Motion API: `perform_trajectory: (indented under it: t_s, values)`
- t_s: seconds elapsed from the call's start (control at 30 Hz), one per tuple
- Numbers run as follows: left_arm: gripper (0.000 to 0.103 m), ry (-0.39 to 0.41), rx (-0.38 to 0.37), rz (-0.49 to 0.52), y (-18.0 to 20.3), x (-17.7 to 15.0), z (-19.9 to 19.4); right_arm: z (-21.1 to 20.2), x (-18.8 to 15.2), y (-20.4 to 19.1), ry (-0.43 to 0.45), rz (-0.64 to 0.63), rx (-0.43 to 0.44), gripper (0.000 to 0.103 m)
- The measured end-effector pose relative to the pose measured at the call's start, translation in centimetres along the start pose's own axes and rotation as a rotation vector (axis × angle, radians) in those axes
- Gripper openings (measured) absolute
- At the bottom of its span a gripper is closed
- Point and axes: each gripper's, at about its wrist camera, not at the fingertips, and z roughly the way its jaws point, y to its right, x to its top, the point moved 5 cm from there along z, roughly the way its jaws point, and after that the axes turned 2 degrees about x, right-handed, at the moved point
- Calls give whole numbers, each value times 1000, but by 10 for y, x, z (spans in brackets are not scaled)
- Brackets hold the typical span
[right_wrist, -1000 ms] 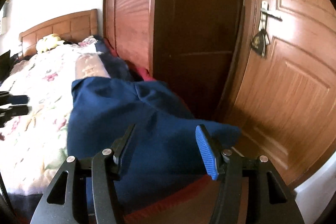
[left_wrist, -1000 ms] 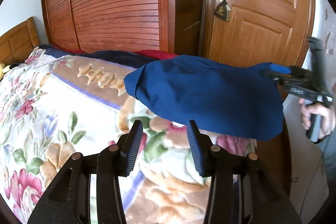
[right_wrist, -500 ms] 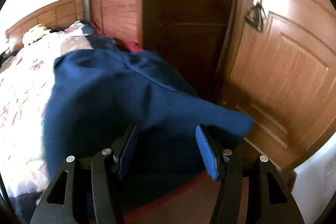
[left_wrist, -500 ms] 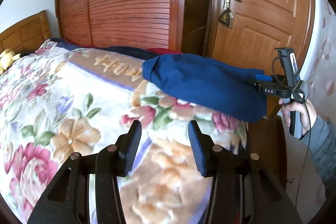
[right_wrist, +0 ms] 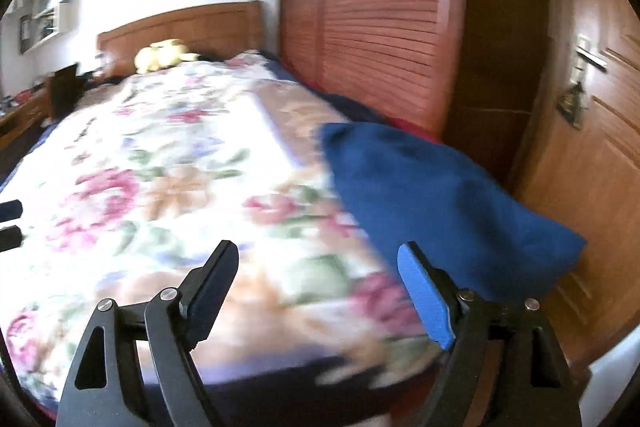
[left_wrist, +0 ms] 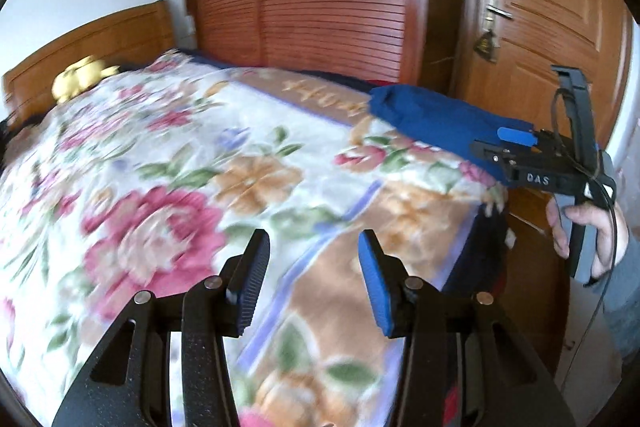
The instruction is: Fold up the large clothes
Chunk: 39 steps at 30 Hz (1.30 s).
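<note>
Wooden wardrobe doors and a panelled door close off the room behind the bed, whose floral blanket serves as our folding surface. Starting at the right gripper, we see its jaws opening with nothing between them; the blue garment lies just past its blue-padded finger, at the blanket's far corner nearest the door. We judge we have let go so the folded bundle can rest there, out of the way. Our left gripper hangs released too, jaws apart over bare blanket well short of the garment, holding nothing. From the left wrist view the garment reads as a compact, rounded packet at that same corner, partly over the blanket's edge, with the right gripper beside it in our hand. A yellow soft toy sits at the blanket's headboard end, clear of the work.
</note>
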Motion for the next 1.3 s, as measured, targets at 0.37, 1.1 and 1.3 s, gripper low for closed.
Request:
perform_trajectory:
  t_s: [0.37,1.1,1.3]
  values:
    - [47,-34,260,-115,-83,-64,-59,-16,-24,-129,-6,-64,237,83]
    - [48,74,530,-366,-160,-126,-190,-54,-31,-214,81,-184,442,83]
    - [48,111,577,-360,-161,-129,-214,-67,-32,-218,136,-183,467,83]
